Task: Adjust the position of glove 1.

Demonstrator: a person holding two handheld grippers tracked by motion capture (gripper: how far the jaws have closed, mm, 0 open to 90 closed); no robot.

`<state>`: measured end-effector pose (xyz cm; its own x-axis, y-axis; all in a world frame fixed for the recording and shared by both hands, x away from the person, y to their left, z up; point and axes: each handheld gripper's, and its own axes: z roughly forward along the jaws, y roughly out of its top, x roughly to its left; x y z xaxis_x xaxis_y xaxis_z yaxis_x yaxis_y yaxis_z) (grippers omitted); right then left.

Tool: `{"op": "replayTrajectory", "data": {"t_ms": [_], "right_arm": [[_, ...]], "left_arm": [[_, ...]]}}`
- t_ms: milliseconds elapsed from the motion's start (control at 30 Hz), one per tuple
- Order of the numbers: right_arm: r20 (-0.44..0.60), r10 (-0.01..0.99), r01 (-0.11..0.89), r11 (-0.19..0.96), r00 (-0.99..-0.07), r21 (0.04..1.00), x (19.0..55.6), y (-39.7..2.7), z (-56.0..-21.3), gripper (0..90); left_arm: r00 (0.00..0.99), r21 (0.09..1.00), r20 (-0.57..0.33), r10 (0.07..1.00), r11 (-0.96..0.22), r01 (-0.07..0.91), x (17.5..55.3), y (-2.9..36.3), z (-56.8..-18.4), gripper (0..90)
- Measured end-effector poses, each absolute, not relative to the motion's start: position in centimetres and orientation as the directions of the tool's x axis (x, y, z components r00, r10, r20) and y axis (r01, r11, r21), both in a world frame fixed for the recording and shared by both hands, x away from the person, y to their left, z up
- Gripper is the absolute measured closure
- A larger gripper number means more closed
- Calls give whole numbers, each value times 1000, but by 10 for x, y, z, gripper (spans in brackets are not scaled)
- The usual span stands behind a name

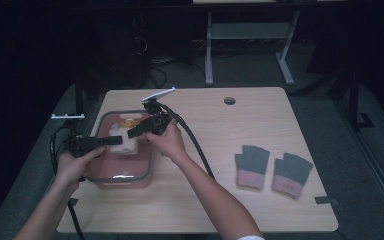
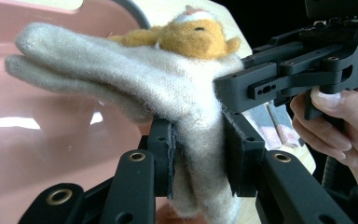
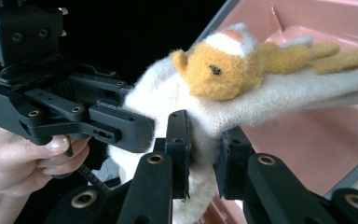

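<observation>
a tub (image 1: 98, 176) sits at the table's (image 1: 220, 200) left side, a mitten (image 1: 124, 140) above it; two gloves (image 1: 272, 169) lie side by side at the right.

Over the pink bin (image 1: 147, 172), both grippers and the cream glove (image 1: 123, 138) between them crowd the opening. Right of the bin the table (image 1: 220, 200) lies bare as far as the two grey gloves (image 1: 272, 170).
</observation>
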<state>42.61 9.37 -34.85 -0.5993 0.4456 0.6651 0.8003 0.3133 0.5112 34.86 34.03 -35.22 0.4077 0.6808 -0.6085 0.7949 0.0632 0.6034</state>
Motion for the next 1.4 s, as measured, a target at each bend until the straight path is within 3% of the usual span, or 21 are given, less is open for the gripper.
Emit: {"op": "replayTrajectory", "data": {"t_ms": [767,1400], "right_arm": [[709,436,831,351,-554,432,433,108,-393,771],[655,497,820,396,-569,412,431,108,-403,741]], "left_arm": [[321,528,-589,741,52,848,347,344,-380,669],[264,475,-547,795,35,879,350,335,-396,681]]}}
